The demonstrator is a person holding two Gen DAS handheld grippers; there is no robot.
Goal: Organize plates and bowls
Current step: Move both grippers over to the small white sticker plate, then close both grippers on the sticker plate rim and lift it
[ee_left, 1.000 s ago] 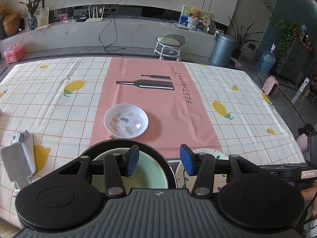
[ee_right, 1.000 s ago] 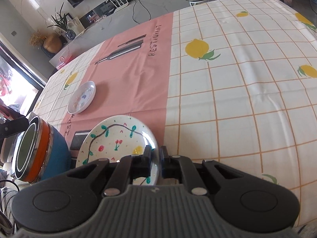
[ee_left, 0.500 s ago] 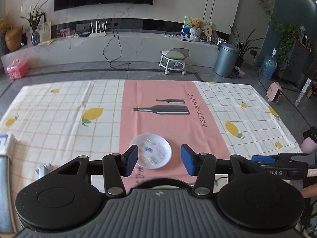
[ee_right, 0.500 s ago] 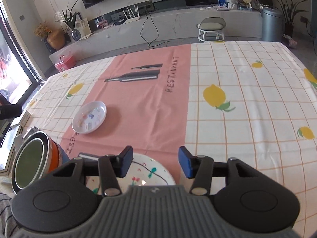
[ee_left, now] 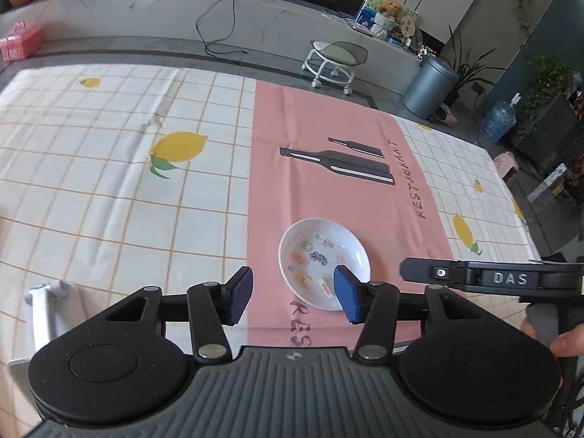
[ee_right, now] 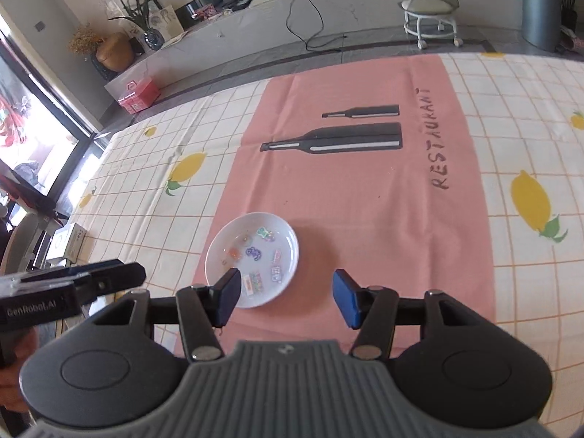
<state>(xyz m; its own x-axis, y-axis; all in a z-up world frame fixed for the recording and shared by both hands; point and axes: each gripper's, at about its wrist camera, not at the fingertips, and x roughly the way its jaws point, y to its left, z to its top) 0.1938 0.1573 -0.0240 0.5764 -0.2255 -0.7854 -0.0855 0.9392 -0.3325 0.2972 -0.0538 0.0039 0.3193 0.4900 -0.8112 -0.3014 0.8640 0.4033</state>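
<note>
Two grippers hang over the tablecloth (ee_left: 109, 182), jaws spread and holding nothing, both aimed at the small white plate (ee_right: 252, 259), likely the next piece to gather. The left gripper (ee_left: 294, 294) has the plate just ahead, toward its right pad. The right gripper (ee_right: 286, 297) has it ahead by its left pad. Any other dishes lie hidden below the gripper bodies; the plate's printed pictures are too small to read.

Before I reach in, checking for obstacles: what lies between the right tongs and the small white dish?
Nothing: in the right wrist view only bare pink cloth separates the open right tongs from the small white dish.
</note>
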